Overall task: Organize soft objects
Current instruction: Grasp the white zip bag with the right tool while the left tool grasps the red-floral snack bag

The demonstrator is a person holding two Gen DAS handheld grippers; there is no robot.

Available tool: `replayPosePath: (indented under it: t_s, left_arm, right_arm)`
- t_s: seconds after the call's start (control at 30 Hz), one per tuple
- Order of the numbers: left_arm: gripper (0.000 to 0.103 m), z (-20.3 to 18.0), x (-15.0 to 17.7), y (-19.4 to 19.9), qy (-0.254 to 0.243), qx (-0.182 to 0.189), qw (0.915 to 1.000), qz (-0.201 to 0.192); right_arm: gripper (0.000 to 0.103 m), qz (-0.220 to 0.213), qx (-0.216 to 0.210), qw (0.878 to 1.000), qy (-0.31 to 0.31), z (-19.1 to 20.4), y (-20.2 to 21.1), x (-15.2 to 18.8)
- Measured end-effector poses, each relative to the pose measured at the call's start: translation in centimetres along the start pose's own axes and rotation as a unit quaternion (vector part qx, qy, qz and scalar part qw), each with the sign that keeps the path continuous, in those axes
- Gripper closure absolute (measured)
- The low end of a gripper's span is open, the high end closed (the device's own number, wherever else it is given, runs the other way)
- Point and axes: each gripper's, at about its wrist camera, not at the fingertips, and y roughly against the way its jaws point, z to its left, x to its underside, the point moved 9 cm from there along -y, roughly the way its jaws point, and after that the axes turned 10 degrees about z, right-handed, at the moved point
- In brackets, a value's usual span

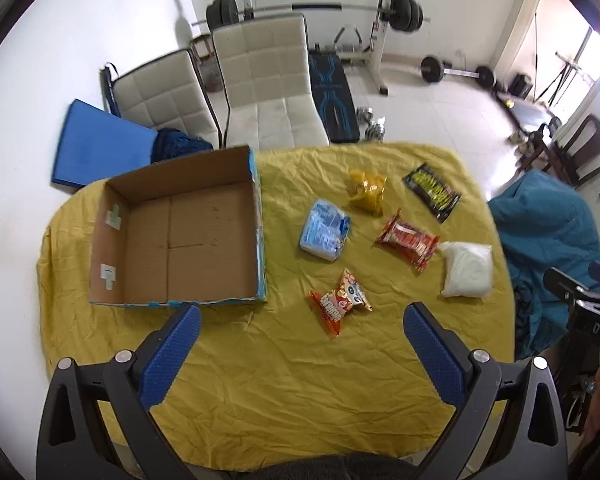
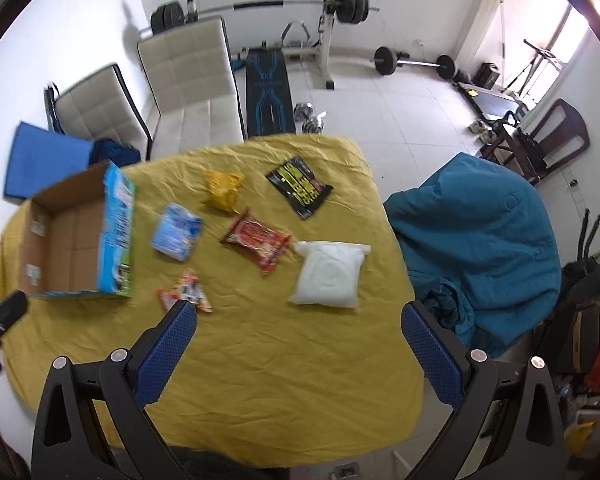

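An open, empty cardboard box [image 1: 204, 236] [image 2: 64, 248] sits at the left of the yellow-covered table [image 1: 284, 380] [image 2: 284, 360]. To its right lie several soft packets: a blue-white pack [image 1: 324, 234] [image 2: 177, 231], a yellow bag [image 1: 367, 191] [image 2: 222, 190], a black-yellow pouch [image 1: 432, 192] [image 2: 300, 186], a red packet [image 1: 407, 242] [image 2: 256, 242], a white bag [image 1: 466, 270] [image 2: 328, 276] and an orange snack packet [image 1: 340, 305] [image 2: 186, 292]. My left gripper [image 1: 302, 318] is open and empty above the table's near side. My right gripper [image 2: 300, 316] is open and empty, just short of the white bag.
Two white padded chairs [image 1: 268, 80] [image 2: 192, 88] stand behind the table. A teal blanket heap [image 1: 548, 248] [image 2: 476, 240] lies at the right. A weight bench and barbell rack [image 1: 380, 12] stand at the far wall. A blue mat [image 1: 100, 148] leans at the left.
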Motion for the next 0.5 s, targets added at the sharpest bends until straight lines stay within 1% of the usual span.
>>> replayPosePath:
  t_s: [0.03,0.1,0.13,0.17,0.2,0.27,0.3,0.33,0.37,0.5]
  left_arm:
    - [0.000,-0.4,-0.7,-1.7,-0.002,0.001,1.0000,0.007]
    - [0.000,-1.1,-1.4,-4.2,-0.008,-0.004,0.9996,0.027]
    - [0.000,-1.5,-1.8,-5.5,-0.010,-0.003,0.9994,0.034]
    - [0.000,-1.8,-2.1,-7.0,-0.012,-0.007,0.9990,0.042]
    - [0.000,-2.1,-2.4,-8.3,-0.014,-0.012,0.9985,0.052]
    - [0.000,-3.0,-2.9,-11.0,-0.017,-0.021,0.9975,0.065]
    - [0.000,-3.3,-3.0,-12.3,-0.018,-0.026,0.9966,0.076]
    - [0.000,-3.8,-3.1,-13.7,-0.018,-0.023,0.9955,0.090]
    - [0.000,-4.5,-3.5,-15.4,-0.016,-0.013,0.9943,0.105]
    - [0.000,-6.7,-4.0,-19.8,-0.006,0.006,0.9891,0.147]
  right_arm:
    - [0.000,0.022,0.018,0.999,0.015,-1.2,-2.9,-0.8]
    - [0.000,0.050,0.044,0.996,0.056,-2.5,-7.2,-1.8]
    - [0.000,0.075,0.064,0.993,0.064,-3.6,-9.7,-2.1]
    - [0.000,0.117,0.083,0.988,0.054,-5.2,-12.6,-2.2]
    - [0.000,0.141,0.077,0.986,0.042,-6.0,-14.6,-2.3]
    - [0.000,0.166,0.039,0.985,0.008,-7.0,-18.6,-3.0]
    - [0.000,0.176,0.036,0.984,-0.006,-7.4,-20.2,-3.1]
    - [0.000,0.190,0.026,0.981,-0.020,-7.5,-22.4,-3.2]
    - [0.000,0.200,0.016,0.979,-0.033,-7.1,-24.0,-3.0]
    - [0.000,0.230,-0.032,0.969,-0.089,-5.9,-28.9,-2.8]
